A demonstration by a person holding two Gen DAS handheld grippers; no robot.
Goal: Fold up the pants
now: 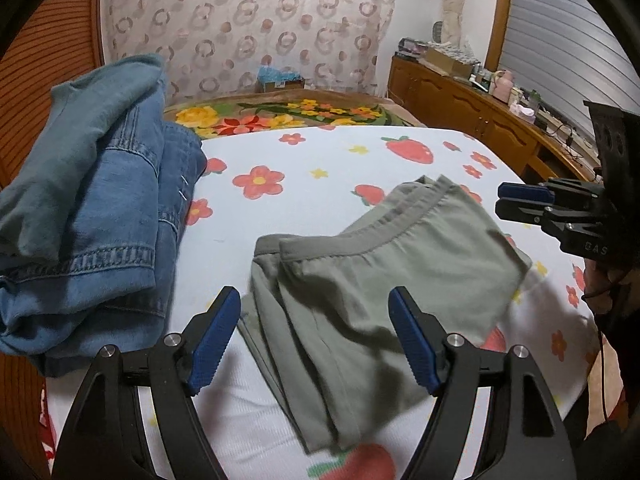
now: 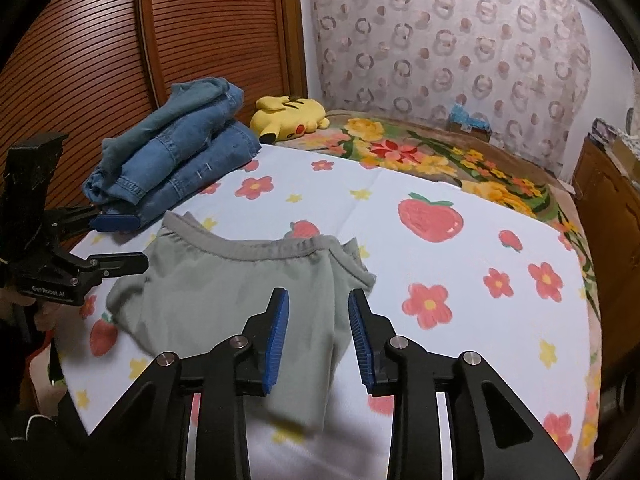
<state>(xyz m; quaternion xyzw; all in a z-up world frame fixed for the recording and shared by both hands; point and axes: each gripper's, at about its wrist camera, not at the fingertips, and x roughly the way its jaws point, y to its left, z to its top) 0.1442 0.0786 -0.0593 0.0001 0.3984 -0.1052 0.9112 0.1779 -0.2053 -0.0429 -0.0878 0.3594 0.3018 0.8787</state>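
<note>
The left hand-held gripper (image 1: 316, 340) is being held low over the bed with its blue pads standing wide apart, nothing pressed between them; the near edge of the folded pants (image 1: 372, 292) is lying below and between the pads, untouched. The right hand-held gripper (image 2: 318, 336) is being held with a narrower gap between its pads, and no cloth is being pinched there either, though the grey-green fabric is lying directly beneath. The pants are being left folded into a compact stack on the sheet (image 2: 460, 280), waistband turned toward the far side, one lower corner blurred near the right-hand camera. The sheet, white with printed strawberries and flowers, is spread over the bed. Just beyond the pants, to the left, a pile of jeans (image 1: 104, 216) is being kept stacked, a teal garment (image 1: 80, 140) draped on top. Behind that pile a yellow plush toy (image 2: 290, 118) is lying on a flowered blanket (image 2: 440, 156). A patterned curtain (image 1: 248, 24) is hanging at the back, a wooden cabinet (image 1: 460, 108) is standing to the right, and a slatted wooden door (image 2: 92, 60) is seen to the left.
</note>
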